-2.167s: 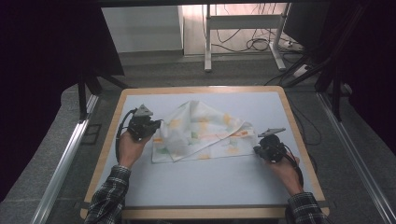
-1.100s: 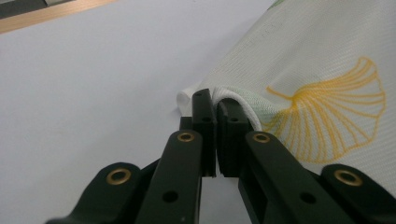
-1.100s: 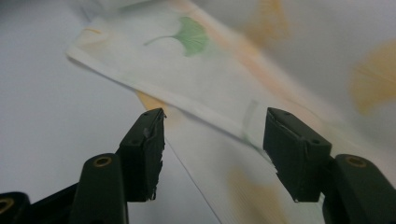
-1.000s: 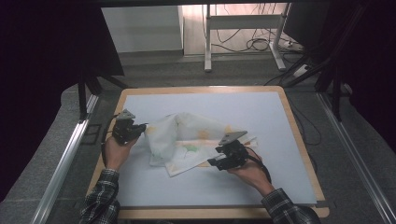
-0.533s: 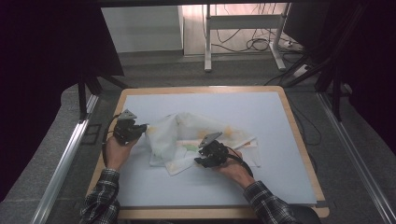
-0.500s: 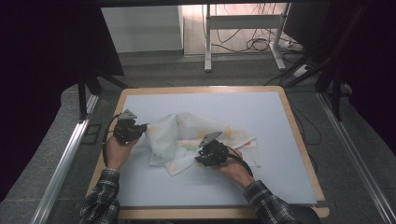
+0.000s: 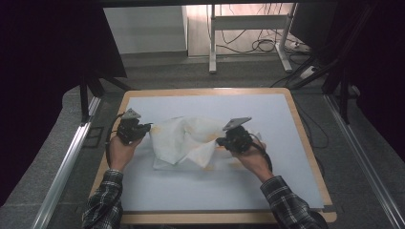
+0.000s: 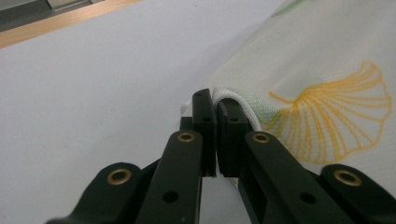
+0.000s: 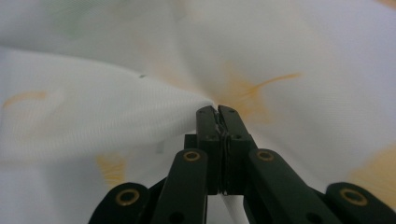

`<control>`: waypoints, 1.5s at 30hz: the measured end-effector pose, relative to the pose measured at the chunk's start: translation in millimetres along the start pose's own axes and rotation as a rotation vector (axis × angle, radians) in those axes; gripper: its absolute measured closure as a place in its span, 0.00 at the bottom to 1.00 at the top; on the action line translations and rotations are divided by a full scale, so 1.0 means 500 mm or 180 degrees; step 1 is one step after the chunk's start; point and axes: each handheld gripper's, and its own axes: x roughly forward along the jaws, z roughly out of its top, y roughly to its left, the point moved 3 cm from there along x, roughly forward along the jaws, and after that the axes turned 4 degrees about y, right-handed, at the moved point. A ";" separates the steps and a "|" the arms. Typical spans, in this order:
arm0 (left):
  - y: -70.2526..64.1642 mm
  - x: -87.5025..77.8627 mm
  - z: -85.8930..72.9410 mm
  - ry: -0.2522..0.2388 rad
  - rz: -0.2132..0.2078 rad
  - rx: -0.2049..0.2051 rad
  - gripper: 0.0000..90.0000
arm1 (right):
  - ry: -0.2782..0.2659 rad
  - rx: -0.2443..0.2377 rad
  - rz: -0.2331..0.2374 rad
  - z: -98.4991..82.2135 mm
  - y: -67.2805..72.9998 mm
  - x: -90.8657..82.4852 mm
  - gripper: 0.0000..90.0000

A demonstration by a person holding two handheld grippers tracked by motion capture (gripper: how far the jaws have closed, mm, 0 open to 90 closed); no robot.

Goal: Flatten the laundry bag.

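Note:
A white cloth (image 7: pixel 188 143) printed with yellow and green leaf shapes lies bunched in the middle of the table. My left gripper (image 7: pixel 143 128) is at the cloth's left edge, shut on its corded hem (image 8: pixel 233 100). My right gripper (image 7: pixel 220 142) is at the cloth's right side; its jaws have just been closing and are now shut on a pinched fold of the cloth (image 9: pixel 201 100), lifting it into a peak. In the right gripper view the fabric spreads out behind the jaws. The left hand rests near the table's left edge.
The table top (image 7: pixel 229 191) is pale blue with a wooden rim (image 7: pixel 305 138). Metal rails (image 7: pixel 67 162) run along both sides on the floor. A desk frame with cables (image 7: pixel 253 28) stands beyond the far edge.
My right gripper moved left onto the cloth, then drew back to the right and upward with a fold pinched in it. The cloth has bunched and risen. The left gripper stayed put.

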 end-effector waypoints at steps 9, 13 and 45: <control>0.013 0.036 0.032 0.0041 0.0012 0.0000 0.98 | -0.0258 0.0467 -0.0336 0.007 -0.139 -0.072 0.98; 0.018 0.053 0.049 0.0078 0.0011 -0.0028 0.98 | -0.0357 0.0678 -0.0478 0.007 -0.196 -0.091 0.98; 0.045 0.007 -0.033 0.0348 -0.0033 -0.0224 0.28 | 0.0028 0.1111 -0.1027 -0.048 -0.328 -0.043 0.62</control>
